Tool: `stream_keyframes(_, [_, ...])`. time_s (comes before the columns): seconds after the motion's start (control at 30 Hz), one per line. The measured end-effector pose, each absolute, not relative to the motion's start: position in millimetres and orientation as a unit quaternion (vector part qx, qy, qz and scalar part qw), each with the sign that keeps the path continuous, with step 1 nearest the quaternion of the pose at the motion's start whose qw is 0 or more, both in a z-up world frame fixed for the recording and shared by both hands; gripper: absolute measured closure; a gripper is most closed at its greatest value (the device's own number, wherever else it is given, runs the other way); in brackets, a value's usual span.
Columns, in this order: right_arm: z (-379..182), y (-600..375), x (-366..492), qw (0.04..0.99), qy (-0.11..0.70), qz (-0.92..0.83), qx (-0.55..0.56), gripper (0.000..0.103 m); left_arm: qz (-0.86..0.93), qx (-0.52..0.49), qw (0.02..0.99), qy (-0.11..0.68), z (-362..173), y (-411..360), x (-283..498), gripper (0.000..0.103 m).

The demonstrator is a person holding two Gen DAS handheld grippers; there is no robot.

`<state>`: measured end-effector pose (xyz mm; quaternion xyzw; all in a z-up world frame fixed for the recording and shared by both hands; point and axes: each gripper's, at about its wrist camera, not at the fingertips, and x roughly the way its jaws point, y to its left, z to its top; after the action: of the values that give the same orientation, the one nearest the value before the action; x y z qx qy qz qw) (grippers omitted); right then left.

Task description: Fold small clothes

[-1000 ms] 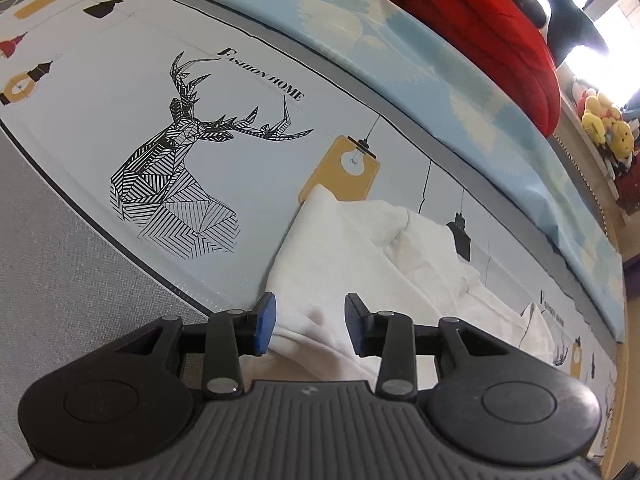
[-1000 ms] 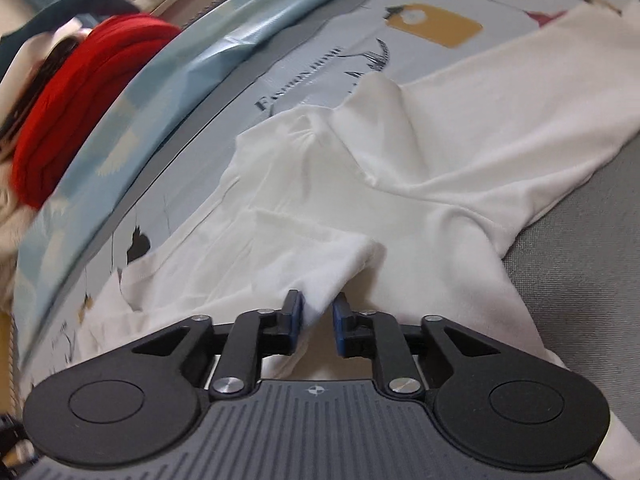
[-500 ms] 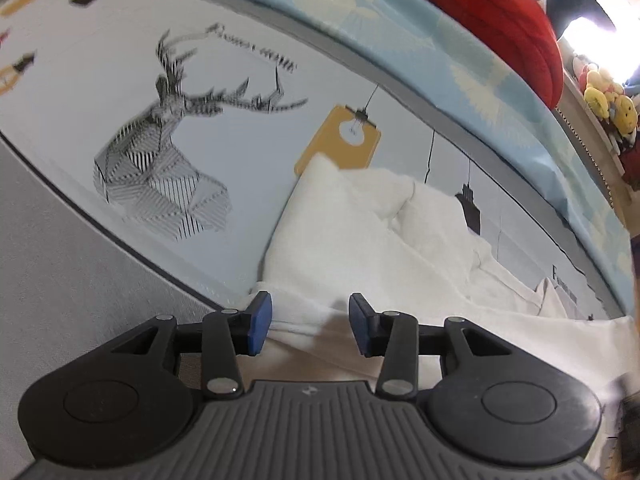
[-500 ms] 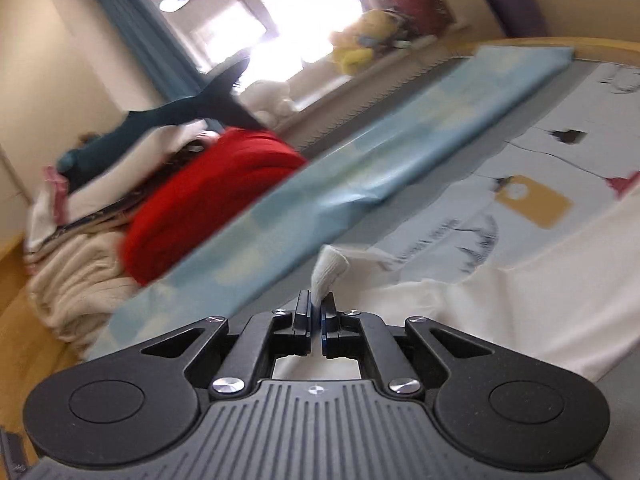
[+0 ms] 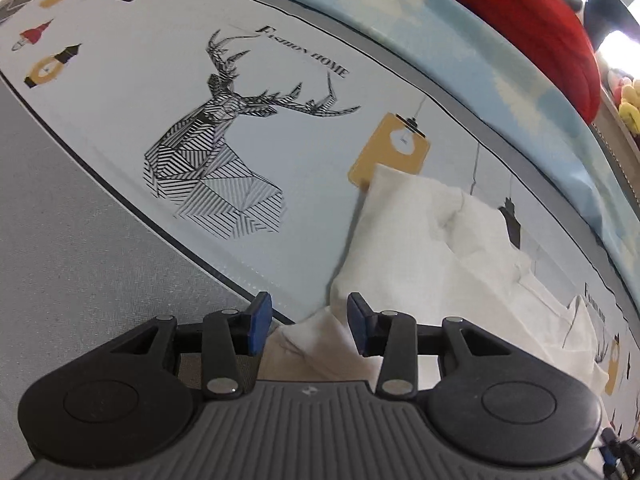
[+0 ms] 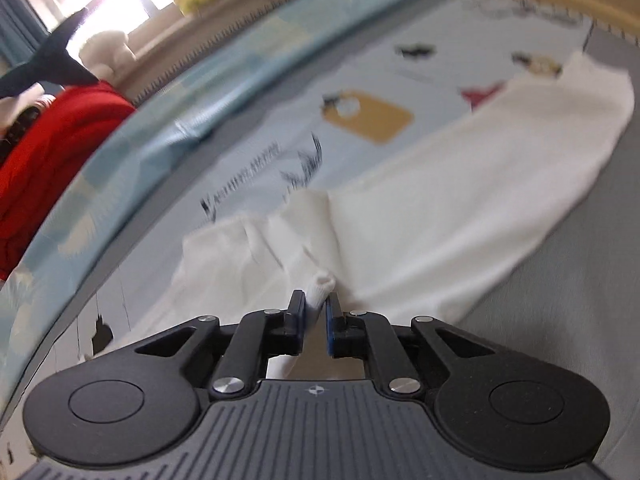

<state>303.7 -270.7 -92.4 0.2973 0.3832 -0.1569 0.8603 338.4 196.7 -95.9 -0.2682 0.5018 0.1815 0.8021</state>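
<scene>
A white garment (image 5: pixel 420 248) lies crumpled on a printed mat (image 5: pixel 216 80). My left gripper (image 5: pixel 308 322) hovers over its near corner. Its blue pads (image 5: pixel 259 320) stand apart, and a bunched fold of the cloth lies between them, untouched by either pad. In the right wrist view the same white garment (image 6: pixel 460 208) stretches away to the right, one sleeve reaching far. My right gripper (image 6: pixel 315 312) pinches a small raised fold of it between its pads. Its jaws are opening slightly, with the fold still held between them.
The mat shows a deer drawing (image 5: pixel 216 152) and yellow tags, and rests on a grey surface (image 5: pixel 80 272). Behind it lie a light blue blanket (image 5: pixel 460 40), a red blanket (image 5: pixel 540 20) and plush toys (image 5: pixel 628 108) by the window.
My right gripper closed on a fold of the white garment and lifted it, swinging its view up and back down. The left gripper stayed over the garment's corner with its pads apart.
</scene>
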Motion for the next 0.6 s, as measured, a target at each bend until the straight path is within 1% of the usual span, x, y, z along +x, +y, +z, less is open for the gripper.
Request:
stream_keyframes(0.07, [-87.4, -273.5, 300.8, 0.868, 0.368, -0.17, 0.286, 0.09, 0.182, -0.267, 0.785, 0.528, -105.7, 195.7, 339.0, 0.058])
stream_keyframes(0.13, [-83.6, -281.9, 303.9, 0.871, 0.36, -0.189, 0.277, 0.09, 0.201, -0.291, 0.76, 0.545, -118.0, 204.3, 333.4, 0.057])
stream_keyframes(0.23, [-83.3, -290.7, 299.6, 0.866, 0.356, -0.204, 0.286, 0.09, 0.234, -0.344, 0.74, 0.528, -119.3, 219.6, 319.8, 0.057])
stream_keyframes(0.27, [-85.7, -290.8, 300.8, 0.864, 0.359, -0.201, 0.29, 0.09, 0.249, -0.345, 0.74, 0.522, -116.2, 220.8, 317.6, 0.056])
stream_keyframes(0.3, [-87.4, -291.1, 301.6, 0.862, 0.363, -0.197, 0.295, 0.09, 0.264, -0.346, 0.741, 0.511, -112.7, 221.2, 315.3, 0.062])
stream_keyframes(0.37, [-89.8, -288.7, 302.2, 0.859, 0.37, -0.19, 0.299, 0.09, 0.281, -0.328, 0.751, 0.5, -106.2, 219.5, 315.8, 0.062])
stream_keyframes(0.47, [-96.9, -283.2, 305.7, 0.849, 0.391, -0.17, 0.312, 0.09, 0.236, -0.358, 0.772, 0.469, -97.1, 216.3, 321.3, 0.062])
stream_keyframes(0.6, [-106.9, -275.7, 310.0, 0.834, 0.425, -0.144, 0.321, 0.09, 0.186, -0.337, 0.799, 0.462, -89.0, 200.8, 328.5, 0.063])
